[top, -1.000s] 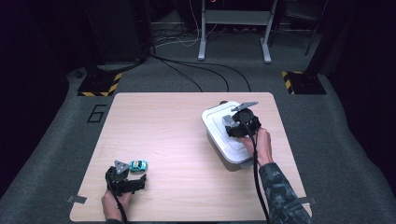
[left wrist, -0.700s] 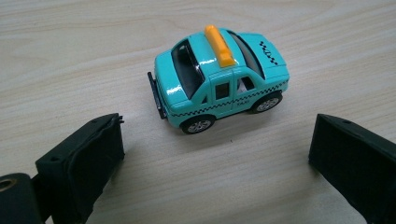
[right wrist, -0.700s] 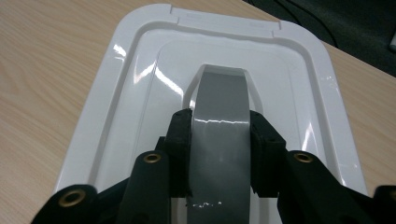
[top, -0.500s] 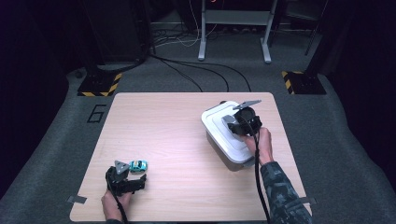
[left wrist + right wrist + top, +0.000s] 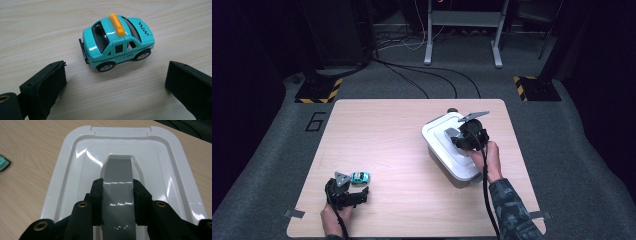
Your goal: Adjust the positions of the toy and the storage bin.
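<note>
A small teal toy taxi point(image 5: 117, 42) with an orange roof bar stands on the wooden table near its front left point(image 5: 359, 177). My left gripper point(image 5: 353, 188) rests just short of it, its jaws open wide point(image 5: 115, 75), and the car sits ahead of the gap, untouched. At the right stands a white plastic box point(image 5: 442, 145) with its lid point(image 5: 75, 170) on. My right gripper point(image 5: 460, 140) comes down on the lid, and its jaws point(image 5: 117, 185) are shut on the grey handle point(image 5: 117, 167) in the middle of the lid.
The light wooden table point(image 5: 412, 125) has bare surface between the car and the box. Beyond its far edge lie black cables point(image 5: 422, 75), a metal stand point(image 5: 462, 30) and two yellow-black striped feet point(image 5: 317, 92). A "6" point(image 5: 315, 121) marks the floor.
My right gripper has shifted slightly over the lid's handle. The left gripper and the toy taxi have stayed where they were.
</note>
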Action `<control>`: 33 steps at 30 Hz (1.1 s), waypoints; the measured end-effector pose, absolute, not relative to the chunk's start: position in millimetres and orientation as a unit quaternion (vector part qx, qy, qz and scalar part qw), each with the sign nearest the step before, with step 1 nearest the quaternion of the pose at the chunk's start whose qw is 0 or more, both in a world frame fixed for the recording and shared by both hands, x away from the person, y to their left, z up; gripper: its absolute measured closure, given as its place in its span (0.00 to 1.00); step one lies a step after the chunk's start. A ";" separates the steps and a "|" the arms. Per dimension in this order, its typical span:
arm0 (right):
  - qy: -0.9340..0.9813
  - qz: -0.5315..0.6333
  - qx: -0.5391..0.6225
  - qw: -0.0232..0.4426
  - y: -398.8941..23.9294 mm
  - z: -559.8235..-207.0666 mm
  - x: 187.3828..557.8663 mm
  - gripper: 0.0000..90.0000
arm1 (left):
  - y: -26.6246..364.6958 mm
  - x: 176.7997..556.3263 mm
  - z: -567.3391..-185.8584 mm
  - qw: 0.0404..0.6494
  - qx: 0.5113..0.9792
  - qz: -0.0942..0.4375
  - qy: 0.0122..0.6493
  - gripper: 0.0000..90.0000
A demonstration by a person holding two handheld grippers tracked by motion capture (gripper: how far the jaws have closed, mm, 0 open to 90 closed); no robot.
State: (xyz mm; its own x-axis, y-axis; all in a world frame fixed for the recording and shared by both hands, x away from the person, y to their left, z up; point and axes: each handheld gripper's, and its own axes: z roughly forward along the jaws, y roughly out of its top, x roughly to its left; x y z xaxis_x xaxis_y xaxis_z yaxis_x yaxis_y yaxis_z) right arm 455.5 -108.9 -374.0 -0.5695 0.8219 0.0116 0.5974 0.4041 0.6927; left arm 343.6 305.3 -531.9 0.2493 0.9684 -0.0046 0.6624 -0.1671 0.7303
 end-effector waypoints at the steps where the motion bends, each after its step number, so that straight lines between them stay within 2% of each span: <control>1: 0.822 0.334 0.429 0.169 -108.0 -374.1 454.4 0.74 | 305.3 343.6 -531.9 0.316 0.724 0.242 0.563 0.03; 33: 0.835 0.352 0.397 0.143 -71.9 -376.0 421.6 0.74 | 304.9 343.6 -532.2 0.318 0.722 0.242 0.564 0.03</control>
State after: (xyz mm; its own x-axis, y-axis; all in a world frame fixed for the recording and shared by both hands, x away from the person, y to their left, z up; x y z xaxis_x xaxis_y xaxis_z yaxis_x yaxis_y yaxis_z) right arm 421.6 -71.9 -376.0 -0.6439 0.7640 0.0410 0.5627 0.4366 0.7020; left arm 343.6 304.9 -532.2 0.2457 0.9693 -0.0090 0.6618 -0.1609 0.7322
